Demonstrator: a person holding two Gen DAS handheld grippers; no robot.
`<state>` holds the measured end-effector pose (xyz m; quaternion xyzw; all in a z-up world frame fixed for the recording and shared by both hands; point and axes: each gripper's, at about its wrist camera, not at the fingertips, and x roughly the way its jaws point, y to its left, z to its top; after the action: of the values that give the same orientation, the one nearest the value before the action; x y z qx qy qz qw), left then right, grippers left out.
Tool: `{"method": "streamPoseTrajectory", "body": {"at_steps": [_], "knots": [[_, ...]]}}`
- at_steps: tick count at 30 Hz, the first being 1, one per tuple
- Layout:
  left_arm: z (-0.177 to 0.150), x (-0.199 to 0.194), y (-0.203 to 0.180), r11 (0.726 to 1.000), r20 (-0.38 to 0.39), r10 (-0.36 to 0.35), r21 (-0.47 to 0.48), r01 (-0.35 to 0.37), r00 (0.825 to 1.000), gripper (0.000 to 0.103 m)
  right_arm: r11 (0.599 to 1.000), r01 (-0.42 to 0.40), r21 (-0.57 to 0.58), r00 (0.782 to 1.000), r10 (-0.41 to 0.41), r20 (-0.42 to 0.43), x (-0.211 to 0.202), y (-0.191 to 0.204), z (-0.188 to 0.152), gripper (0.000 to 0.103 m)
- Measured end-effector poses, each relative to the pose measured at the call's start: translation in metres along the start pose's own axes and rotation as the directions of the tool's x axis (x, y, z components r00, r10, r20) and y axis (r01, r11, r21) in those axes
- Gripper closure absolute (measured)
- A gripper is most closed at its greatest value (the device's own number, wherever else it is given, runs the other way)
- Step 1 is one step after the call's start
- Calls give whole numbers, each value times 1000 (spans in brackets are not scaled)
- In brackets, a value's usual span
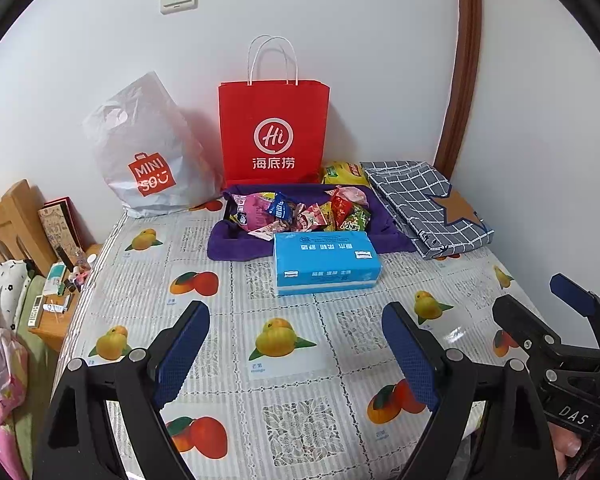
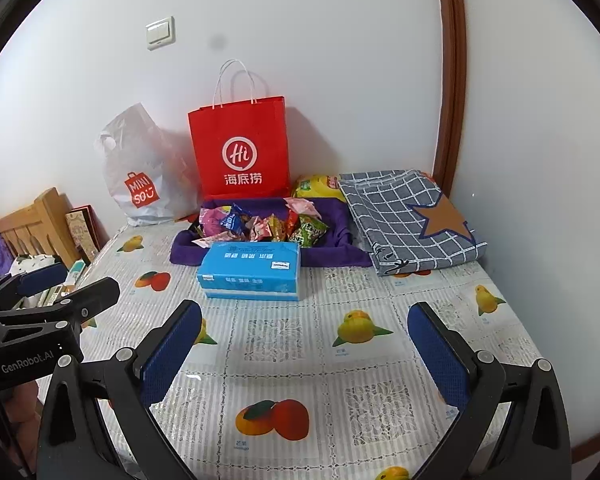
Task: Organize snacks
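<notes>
The red paper bag [image 1: 273,132] reads "Hi 海底捞"; the white plastic bag [image 1: 148,152] "MINISO"; the left gripper [image 2: 24,320] body "GenRobot.AI"; the right gripper [image 1: 548,300] "DAS".

A home bedroom: a wooden bedstead [image 1: 8,224] with flowered bedding [image 1: 0,284] stands left of the desk [image 1: 300,360], whose cloth bears printed fruit; shopping bags [image 1: 274,132] lean on the wall behind the desk

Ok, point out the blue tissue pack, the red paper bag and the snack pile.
blue tissue pack [image 1: 326,262], left wrist view, on its top face.
red paper bag [image 1: 273,132], left wrist view, on the front panel at the round logo.
snack pile [image 2: 260,222], right wrist view, on the wrappers in the purple cloth tray.
</notes>
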<state>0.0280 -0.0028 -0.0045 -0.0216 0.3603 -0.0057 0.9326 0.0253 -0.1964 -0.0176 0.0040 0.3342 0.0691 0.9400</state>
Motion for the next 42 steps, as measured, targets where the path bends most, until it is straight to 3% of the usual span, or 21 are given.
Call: {"method": "streamPoseTrajectory", "body": {"at_steps": [42], "knots": [[0,-4,0,1000,0,15,-17,-15,1000,16,1000,17,-9,1000,-16,20,-5,4,2,1]]}}
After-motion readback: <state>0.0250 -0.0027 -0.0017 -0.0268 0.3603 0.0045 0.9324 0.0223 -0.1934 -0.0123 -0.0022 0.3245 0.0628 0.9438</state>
